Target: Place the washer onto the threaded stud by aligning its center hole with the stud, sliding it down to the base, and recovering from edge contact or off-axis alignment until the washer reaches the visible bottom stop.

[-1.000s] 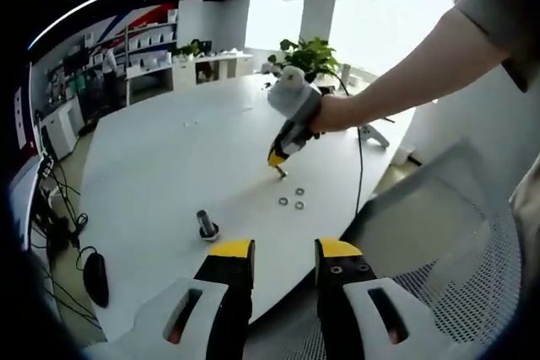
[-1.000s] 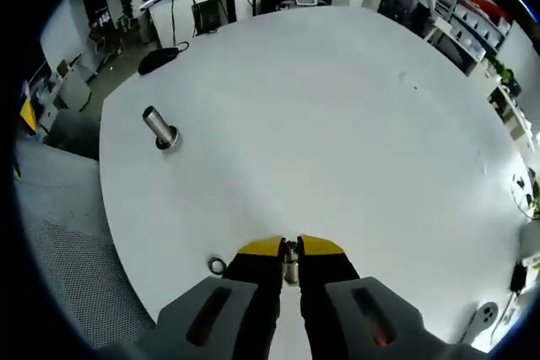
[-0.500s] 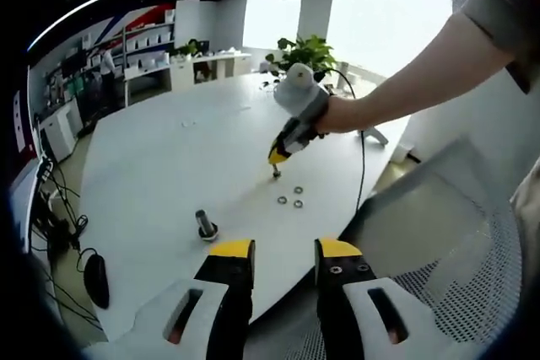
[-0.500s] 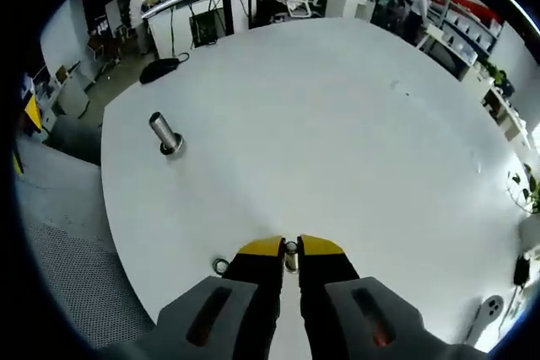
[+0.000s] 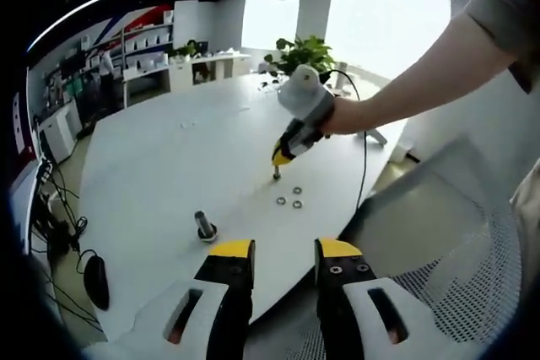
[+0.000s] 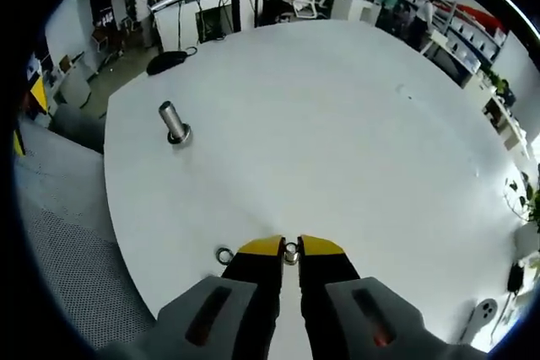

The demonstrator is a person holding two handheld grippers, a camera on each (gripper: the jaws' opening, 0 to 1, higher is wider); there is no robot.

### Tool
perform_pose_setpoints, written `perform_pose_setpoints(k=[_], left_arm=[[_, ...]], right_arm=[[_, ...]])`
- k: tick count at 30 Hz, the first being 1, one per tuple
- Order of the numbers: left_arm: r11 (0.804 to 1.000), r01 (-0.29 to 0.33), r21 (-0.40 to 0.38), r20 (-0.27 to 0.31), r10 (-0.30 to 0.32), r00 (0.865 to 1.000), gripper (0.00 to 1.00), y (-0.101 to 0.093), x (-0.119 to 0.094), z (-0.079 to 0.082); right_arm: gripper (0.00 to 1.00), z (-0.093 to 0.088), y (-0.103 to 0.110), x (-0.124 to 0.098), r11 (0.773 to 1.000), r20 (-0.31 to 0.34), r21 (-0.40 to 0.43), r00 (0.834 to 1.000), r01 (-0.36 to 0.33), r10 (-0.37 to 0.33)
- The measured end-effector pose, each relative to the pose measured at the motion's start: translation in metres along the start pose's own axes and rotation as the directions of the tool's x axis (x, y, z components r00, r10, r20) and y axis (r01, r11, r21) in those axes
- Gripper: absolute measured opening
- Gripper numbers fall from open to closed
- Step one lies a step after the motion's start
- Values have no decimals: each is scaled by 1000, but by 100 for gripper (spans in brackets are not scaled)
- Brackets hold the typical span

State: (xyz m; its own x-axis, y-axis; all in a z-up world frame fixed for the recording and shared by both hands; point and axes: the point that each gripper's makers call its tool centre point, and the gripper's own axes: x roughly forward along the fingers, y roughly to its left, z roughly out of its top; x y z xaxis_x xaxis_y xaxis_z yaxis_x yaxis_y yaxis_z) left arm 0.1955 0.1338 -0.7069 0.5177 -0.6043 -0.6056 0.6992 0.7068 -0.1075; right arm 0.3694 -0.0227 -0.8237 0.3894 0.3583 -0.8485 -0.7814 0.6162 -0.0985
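A short metal threaded stud (image 5: 204,226) stands upright on the white round table (image 5: 160,158), left of centre. In the left gripper view a person's hand holds my right gripper (image 5: 278,168) over the table, shut on a small washer (image 5: 276,175) hanging at its tips. Three loose washers (image 5: 289,201) lie just beyond it. My left gripper (image 5: 284,249) stands open near the table's edge, nothing between its yellow-tipped jaws. In the right gripper view my right gripper (image 6: 290,248) pinches the washer (image 6: 290,252); the stud (image 6: 175,122) stands far off at upper left.
A loose washer (image 6: 224,255) lies beside the right jaws. A black mouse (image 5: 95,278) and cables sit at the table's left edge. A mesh chair (image 5: 447,284) stands close on the right. A potted plant (image 5: 308,54) is at the table's far side.
The right gripper, with the washer in it, has drifted slightly away from the left gripper's camera. In its own view the stud and table have slid a little, from camera motion.
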Motion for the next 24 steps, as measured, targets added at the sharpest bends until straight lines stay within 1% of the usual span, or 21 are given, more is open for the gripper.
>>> perform_pose_setpoints(k=[4,11,14,17,19,24], left_arm=[[1000,-4,-2,2,4,1000,26,1,0,0],[1000,-5,1,3,5,1000,26,1,0,1],[1000,-6,3,2,6,1000,26,1,0,0],[1000,-8,5,1,8,1000,26,1,0,0],[1000,-9,5,1,9,1000,26,1,-1,0],[1000,-9,9,0,9,1000,26,1,-1,0]], right_arm=[[9,-6,-3,-2,1000,-3,19,1000,5,-5],[9,-9,-6,-3,999,-24,36,1000,10,-9],[8,-10,-4,-5,999,-23,54,1000,4,-3],[8,-11,-3,-6,999,-20,47,1000,5,-5],[8,-11,0,-7,998,-18,61,1000,-1,3],[8,-11,5,-7,999,-13,49,1000,-19,19]])
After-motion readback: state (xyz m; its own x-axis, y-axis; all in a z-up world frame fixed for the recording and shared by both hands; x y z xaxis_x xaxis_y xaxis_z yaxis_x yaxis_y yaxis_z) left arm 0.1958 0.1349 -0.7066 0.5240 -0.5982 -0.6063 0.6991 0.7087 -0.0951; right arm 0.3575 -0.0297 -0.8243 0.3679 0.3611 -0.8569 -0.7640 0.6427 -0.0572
